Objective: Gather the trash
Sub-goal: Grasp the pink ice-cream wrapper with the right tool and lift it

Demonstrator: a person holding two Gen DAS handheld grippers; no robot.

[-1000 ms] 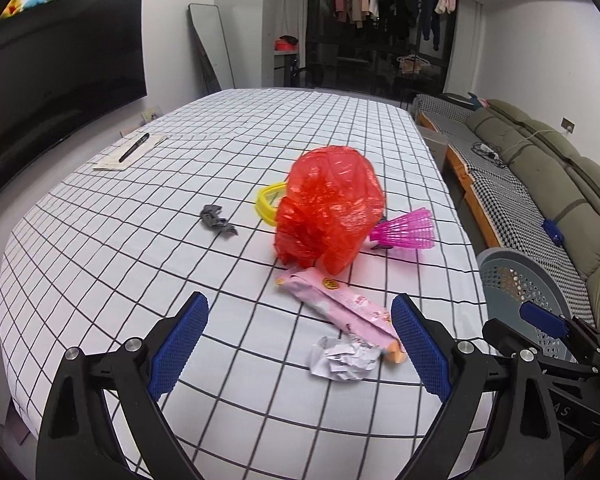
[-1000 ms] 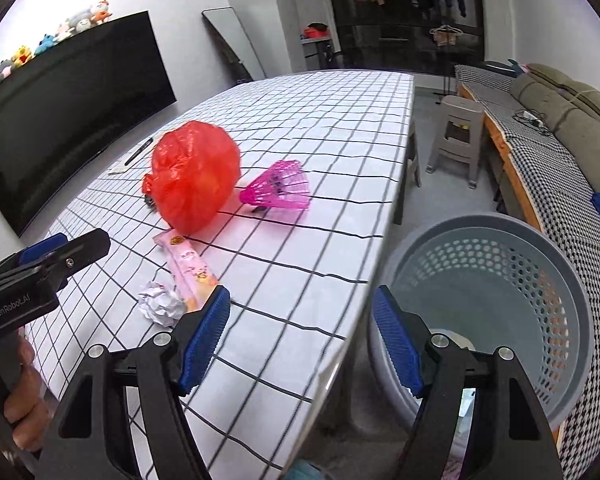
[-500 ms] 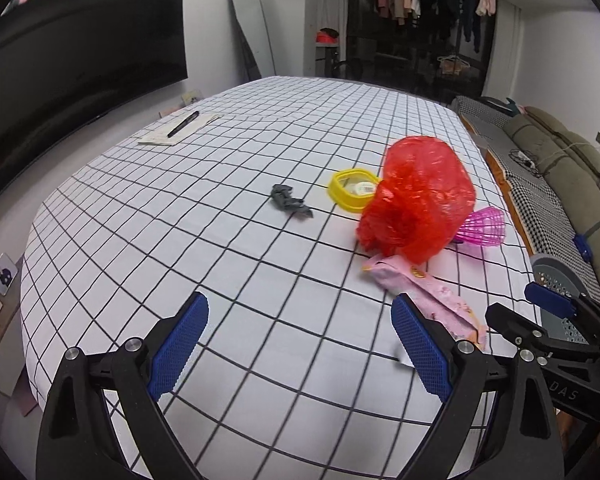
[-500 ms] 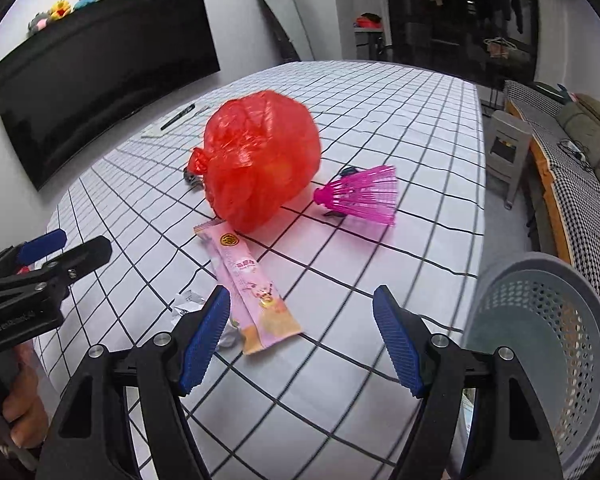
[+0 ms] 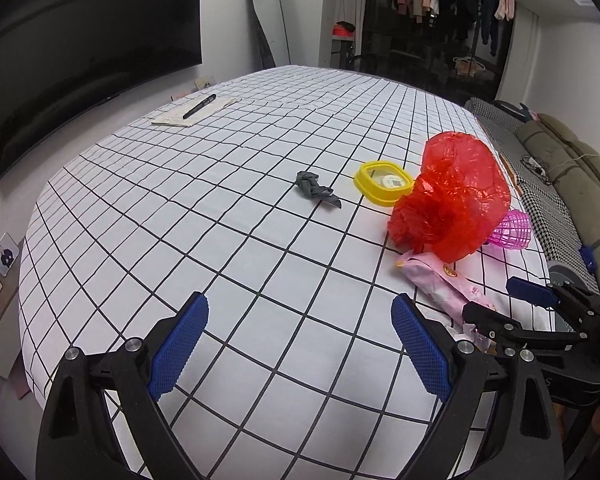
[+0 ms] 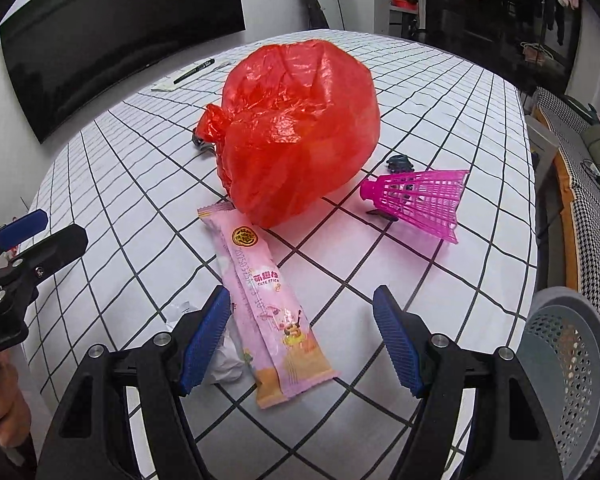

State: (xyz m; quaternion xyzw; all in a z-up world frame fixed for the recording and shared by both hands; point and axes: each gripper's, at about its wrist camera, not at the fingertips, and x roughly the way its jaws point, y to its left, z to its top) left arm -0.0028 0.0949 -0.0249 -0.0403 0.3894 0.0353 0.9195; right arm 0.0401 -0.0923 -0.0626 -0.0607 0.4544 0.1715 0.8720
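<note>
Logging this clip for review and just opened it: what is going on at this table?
A person holds a two-finger gripper in each hand over a checked tablecloth strewn with trash. The right gripper is open, its jaws either side of a pink snack wrapper without gripping it; crumpled white paper lies beside it. The left gripper is open above bare cloth. A red plastic bag, a pink shuttlecock and a grey basket off the table edge wait nearby. Nothing is held.

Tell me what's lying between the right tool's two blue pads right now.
In the right wrist view, the pink snack wrapper lies on the checked cloth inside the open right tool, untouched by either pad, nearer the left pad. Crumpled white paper peeks out behind that pad.
</note>
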